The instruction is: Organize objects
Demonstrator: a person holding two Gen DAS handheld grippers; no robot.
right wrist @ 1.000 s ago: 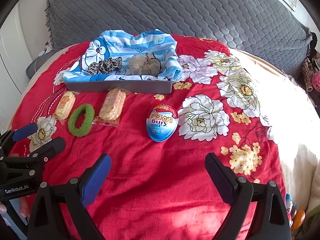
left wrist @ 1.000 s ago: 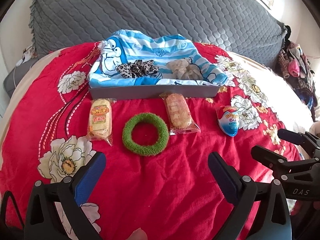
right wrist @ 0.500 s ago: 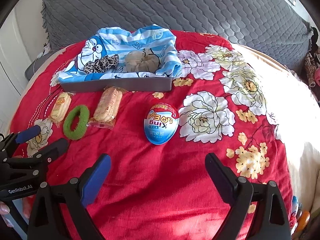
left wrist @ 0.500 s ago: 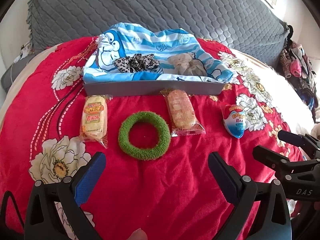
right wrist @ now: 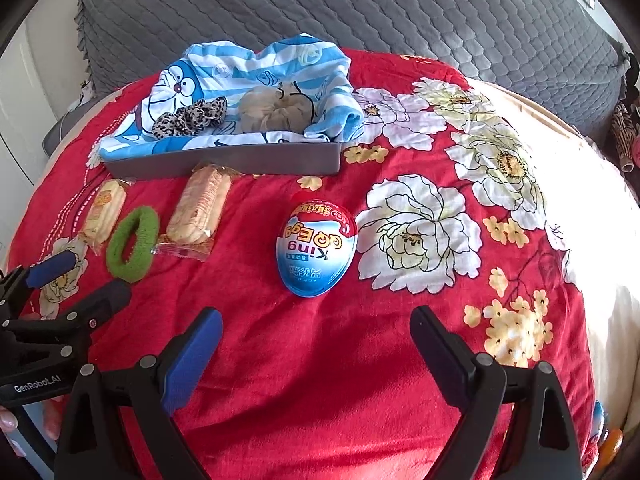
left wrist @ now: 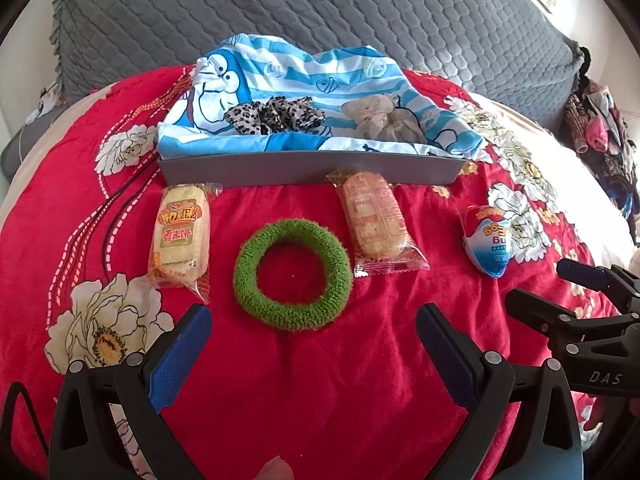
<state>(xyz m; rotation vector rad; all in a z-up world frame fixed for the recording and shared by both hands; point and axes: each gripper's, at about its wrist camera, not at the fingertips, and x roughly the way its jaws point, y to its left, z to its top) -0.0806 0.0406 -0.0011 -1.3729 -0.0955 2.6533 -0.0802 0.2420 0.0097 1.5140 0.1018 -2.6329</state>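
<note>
A green fuzzy hair ring [left wrist: 292,274] lies on the red bedspread, just ahead of my open, empty left gripper [left wrist: 312,320]. Two wrapped rice crackers flank it, one on the left [left wrist: 182,236] and one on the right [left wrist: 374,216]. A blue-and-red King egg [right wrist: 316,248] lies just ahead of my open, empty right gripper [right wrist: 316,328]; it also shows in the left wrist view [left wrist: 490,238]. Behind stands a grey tray [left wrist: 304,168] lined with blue striped cloth, holding a leopard scrunchie [left wrist: 274,114] and a beige scrunchie [left wrist: 380,120].
A grey quilted pillow [left wrist: 320,16] lies behind the tray. Clothes [left wrist: 600,120] are piled at the far right. The bed's edge drops off on the right [right wrist: 608,280]. My right gripper shows in the left wrist view [left wrist: 568,300], my left gripper in the right wrist view [right wrist: 60,284].
Both grippers have moved forward and lower: the green ring and the egg now sit closer to the fingertips. Nothing on the bed has moved; both stay open.
</note>
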